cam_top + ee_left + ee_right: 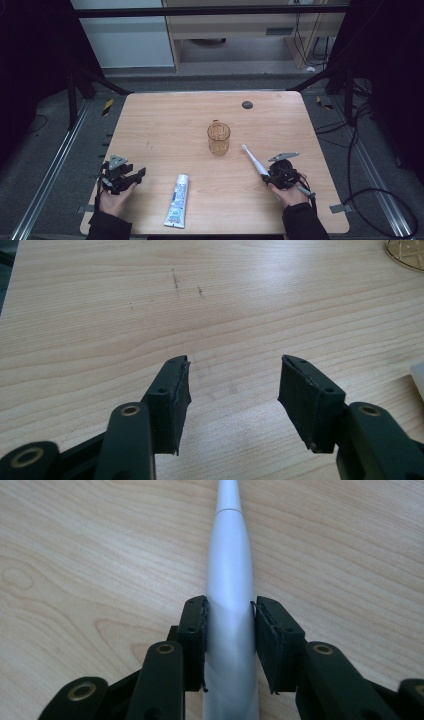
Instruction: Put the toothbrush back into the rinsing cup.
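One toothbrush (253, 160), white, no legible marking; right gripper (272, 176) has its jaws clamped on the handle, head pointing toward the cup (218, 138) and lying just right of it. One cup, amber, see-through, unlabelled, mid-table (165, 115). One tube of toothpaste (177, 201), white with blue print too small to read, lies flat nearer the person than the cup, slightly left. Left gripper (136, 177), well left of the cup, jaws apart over bare wood, nothing between them.

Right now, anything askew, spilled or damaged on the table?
Nothing stands out. The cup stands upright, the toothpaste tube lies flat and intact, and the right hand-held gripper grips the toothbrush squarely. No spills.
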